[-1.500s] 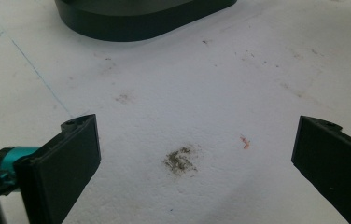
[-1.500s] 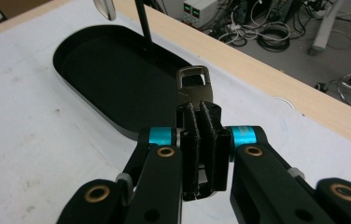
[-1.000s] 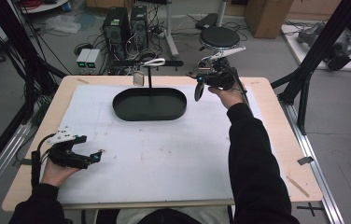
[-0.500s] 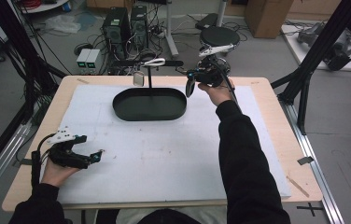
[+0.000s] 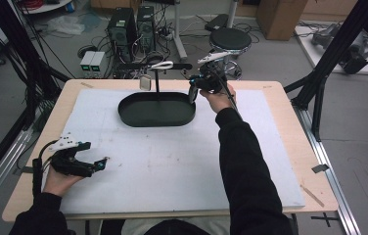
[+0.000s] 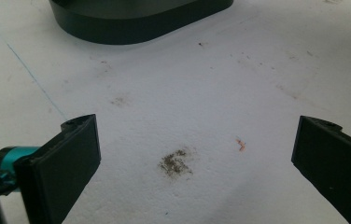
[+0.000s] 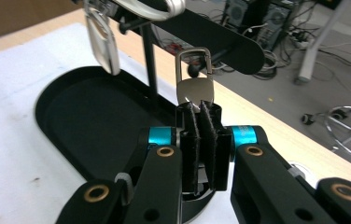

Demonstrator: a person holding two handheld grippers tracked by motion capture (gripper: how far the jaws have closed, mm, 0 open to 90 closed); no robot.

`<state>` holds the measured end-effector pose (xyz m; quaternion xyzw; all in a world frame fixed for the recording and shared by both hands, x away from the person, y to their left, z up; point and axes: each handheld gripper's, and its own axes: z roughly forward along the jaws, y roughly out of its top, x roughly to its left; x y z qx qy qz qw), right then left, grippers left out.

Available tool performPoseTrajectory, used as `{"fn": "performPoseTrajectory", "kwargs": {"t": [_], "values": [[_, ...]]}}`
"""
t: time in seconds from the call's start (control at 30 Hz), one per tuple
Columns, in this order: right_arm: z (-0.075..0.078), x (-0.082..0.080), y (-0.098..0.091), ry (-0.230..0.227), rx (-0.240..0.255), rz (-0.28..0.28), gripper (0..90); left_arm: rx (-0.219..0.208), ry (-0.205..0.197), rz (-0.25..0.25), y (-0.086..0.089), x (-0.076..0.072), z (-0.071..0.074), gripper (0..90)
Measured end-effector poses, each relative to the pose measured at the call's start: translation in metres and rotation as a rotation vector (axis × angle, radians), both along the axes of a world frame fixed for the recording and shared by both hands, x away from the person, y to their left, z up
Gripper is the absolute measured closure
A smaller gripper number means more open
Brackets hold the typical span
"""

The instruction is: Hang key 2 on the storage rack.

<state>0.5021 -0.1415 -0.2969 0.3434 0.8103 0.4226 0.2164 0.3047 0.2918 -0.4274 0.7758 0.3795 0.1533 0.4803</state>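
Note:
A black oval tray (image 5: 156, 120) lies at the far middle of the white mat. A thin black stand (image 5: 156, 81) rises from it, with a crossbar on top. A silver tag (image 5: 145, 83) and a pale clip (image 5: 162, 64) hang from the bar. My right gripper (image 5: 193, 93) hovers over the tray's right end. In the right gripper view it (image 7: 200, 109) is shut on a small metal tag (image 7: 195, 88) with a wire clasp, held just below the crossbar (image 7: 229, 42). My left gripper (image 5: 101, 164) rests on the mat at the near left, its jaws wide open (image 6: 197, 140) over bare mat.
The wooden table edge (image 5: 289, 122) frames the mat (image 5: 172, 161). Black frame posts (image 5: 319, 93) stand at both sides. Behind the table are computer towers (image 5: 133, 29), cables and a round stool (image 5: 228, 39). The mat bears a dark smudge (image 6: 176, 163).
My right hand has carried the metal tag leftward and slightly down, from right of the tray to its right end by the stand. The left hand has stayed put.

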Motion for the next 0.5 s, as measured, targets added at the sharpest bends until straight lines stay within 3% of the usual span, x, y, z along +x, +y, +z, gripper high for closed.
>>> {"fn": "performPoseTrajectory", "kwargs": {"t": [0.23,0.5], "values": [[-0.01,0.01,0.003,-0.01,-0.021,-0.035,86.4,-0.001,0.001,-0.002,0.0,0.001,0.0,1.7],[-0.015,0.02,0.005,-0.015,0.014,-0.072,86.1,-0.002,-0.001,-0.002,0.001,0.001,0.0,1.7]]}}
